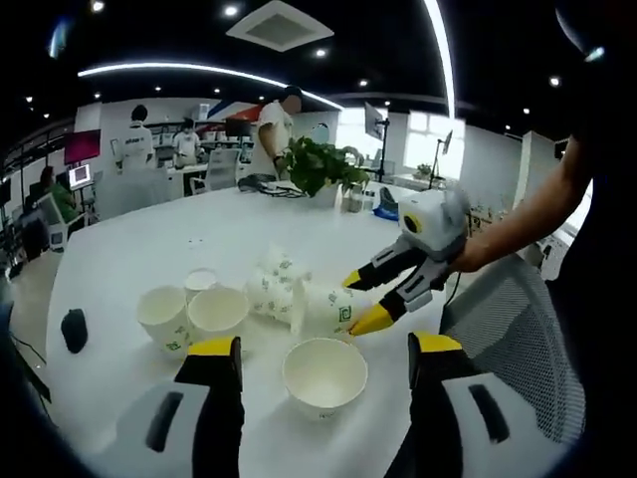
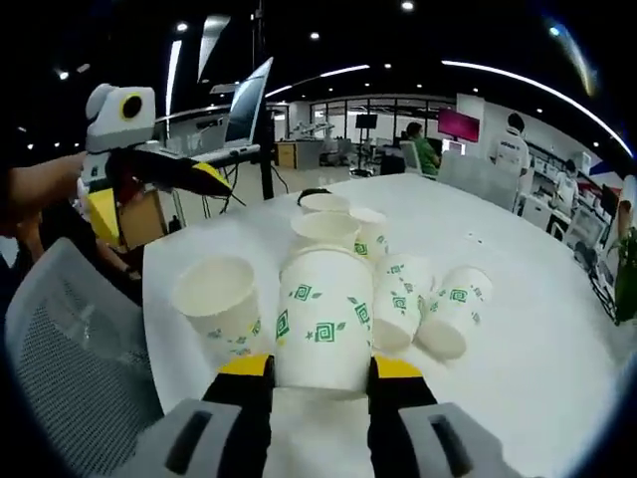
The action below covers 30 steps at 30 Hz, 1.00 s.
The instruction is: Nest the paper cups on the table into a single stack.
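Note:
Several white paper cups with green prints sit on a white table (image 1: 129, 249). Three stand upright at the left (image 1: 164, 314) (image 1: 219, 311) (image 1: 200, 282), and a few lie tipped behind them (image 1: 269, 284). My left gripper (image 1: 324, 346) is open wide, its jaws on either side of an upright cup (image 1: 324, 375) without touching it. The right gripper (image 1: 362, 301) comes in from the right, shut on the base end of a lying cup (image 1: 328, 307). In the right gripper view that cup (image 2: 323, 319) lies bottom-first between my right gripper's (image 2: 320, 367) jaws. The left gripper (image 2: 164, 189) hangs at the upper left.
A grey mesh chair (image 1: 518, 339) (image 2: 70, 349) stands at the near table edge. A small black object (image 1: 74, 329) lies at the table's left side. A potted plant (image 1: 318, 164) and other items stand at the far end, with people behind. More cups, upright (image 2: 219, 294) and lying (image 2: 453, 309), crowd the held one.

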Each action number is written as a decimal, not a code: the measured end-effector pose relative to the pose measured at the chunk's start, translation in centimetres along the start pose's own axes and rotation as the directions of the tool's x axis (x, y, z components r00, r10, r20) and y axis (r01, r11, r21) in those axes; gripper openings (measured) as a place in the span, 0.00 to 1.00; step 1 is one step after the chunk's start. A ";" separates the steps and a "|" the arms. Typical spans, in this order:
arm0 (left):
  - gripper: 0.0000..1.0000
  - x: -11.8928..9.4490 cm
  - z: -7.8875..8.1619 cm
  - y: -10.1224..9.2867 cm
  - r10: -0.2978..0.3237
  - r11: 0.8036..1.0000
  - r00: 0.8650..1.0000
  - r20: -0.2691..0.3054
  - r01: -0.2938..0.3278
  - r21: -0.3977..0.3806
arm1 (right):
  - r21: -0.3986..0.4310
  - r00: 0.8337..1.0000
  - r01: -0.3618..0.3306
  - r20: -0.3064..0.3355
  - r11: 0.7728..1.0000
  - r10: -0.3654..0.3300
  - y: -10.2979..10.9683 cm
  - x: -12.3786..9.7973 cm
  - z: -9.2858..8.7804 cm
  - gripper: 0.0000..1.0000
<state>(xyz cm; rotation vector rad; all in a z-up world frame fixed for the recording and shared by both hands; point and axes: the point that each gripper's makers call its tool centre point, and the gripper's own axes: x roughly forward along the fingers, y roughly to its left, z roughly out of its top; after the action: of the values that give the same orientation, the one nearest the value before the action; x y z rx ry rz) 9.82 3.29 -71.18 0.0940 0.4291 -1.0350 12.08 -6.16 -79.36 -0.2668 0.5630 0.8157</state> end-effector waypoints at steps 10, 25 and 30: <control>0.51 1.1 1.2 -0.8 -0.061 0.998 0.998 -0.002 0.061 0.021 | -0.076 0.998 -0.002 0.067 0.997 0.007 0.9 -2.6 2.2 0.35; 0.23 1.0 4.3 -3.0 -0.213 0.977 0.975 0.059 0.213 0.018 | -0.134 0.982 -0.053 0.175 0.990 0.077 3.1 -5.2 5.4 0.35; 0.20 0.8 4.1 -3.5 -0.245 0.969 0.969 0.039 0.244 0.034 | -0.172 0.974 -0.083 0.195 0.982 0.117 4.0 -5.7 5.8 0.35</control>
<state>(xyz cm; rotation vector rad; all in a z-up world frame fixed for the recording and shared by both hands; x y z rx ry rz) 8.43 -0.32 -67.30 0.0447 0.3930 -1.2845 8.15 -4.47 -71.38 -0.3024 0.3188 0.9766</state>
